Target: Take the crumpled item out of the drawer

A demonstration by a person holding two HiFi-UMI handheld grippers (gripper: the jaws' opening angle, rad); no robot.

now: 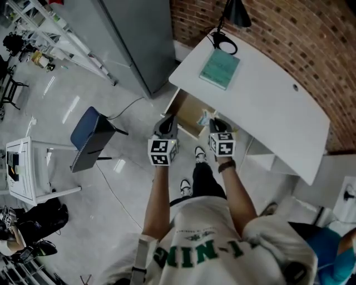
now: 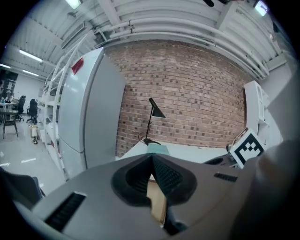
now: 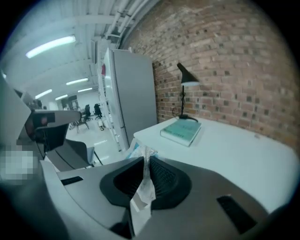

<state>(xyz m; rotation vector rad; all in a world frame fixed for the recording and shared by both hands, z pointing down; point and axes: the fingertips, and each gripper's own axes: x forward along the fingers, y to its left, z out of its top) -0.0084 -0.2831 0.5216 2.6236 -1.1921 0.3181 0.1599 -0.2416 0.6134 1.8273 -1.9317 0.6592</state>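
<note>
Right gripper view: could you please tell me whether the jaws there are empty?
No, the right gripper is shut on a crumpled whitish item, which sticks out above and below its jaws.

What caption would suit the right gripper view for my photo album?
Right gripper pinching a crumpled whitish plastic wrapper beside a white desk with a teal book.

The right hand-held gripper [image 3: 144, 160] partly hides the crumpled item [image 3: 141, 196].

Book [image 1: 220, 68] on desk [image 1: 272, 106], lamp [image 1: 236, 12] behind book; open drawer [image 1: 189, 113] under desk's left edge; chair [image 1: 89, 136] left.
</note>
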